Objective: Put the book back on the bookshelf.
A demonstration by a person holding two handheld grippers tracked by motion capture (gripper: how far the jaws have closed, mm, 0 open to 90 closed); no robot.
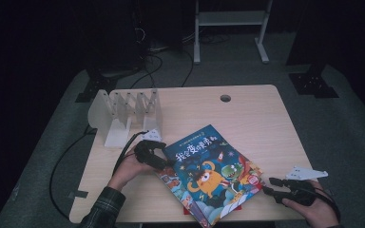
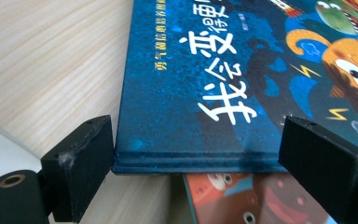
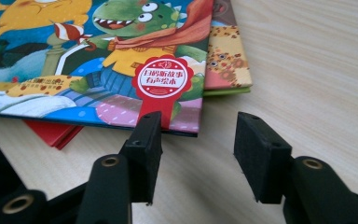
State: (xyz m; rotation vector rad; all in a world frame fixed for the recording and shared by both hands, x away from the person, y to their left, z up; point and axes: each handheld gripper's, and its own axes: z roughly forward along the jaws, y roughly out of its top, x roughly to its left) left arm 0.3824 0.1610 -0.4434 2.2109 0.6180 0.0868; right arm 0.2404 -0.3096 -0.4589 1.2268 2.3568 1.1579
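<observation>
The blue picture book lies skewed atop a small stack near the counter's front edge, its glossy hard cover showing cartoon monsters. The left claw stands spread at its spine edge; the right claw, half spread and pinching nothing, waits just off the right corner. Judging by this, squaring or lifting comes next, toward the white slotted rack far left.

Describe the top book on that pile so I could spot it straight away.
Start at the wooden table and look to its near edge, between the two hand-held grippers, where a few picture books lie stacked askew. The top book is the largest, with a dark blue cover, white Chinese title, an orange monster and a green dinosaur. The books beneath peek out only as red and spotted edges.
</observation>
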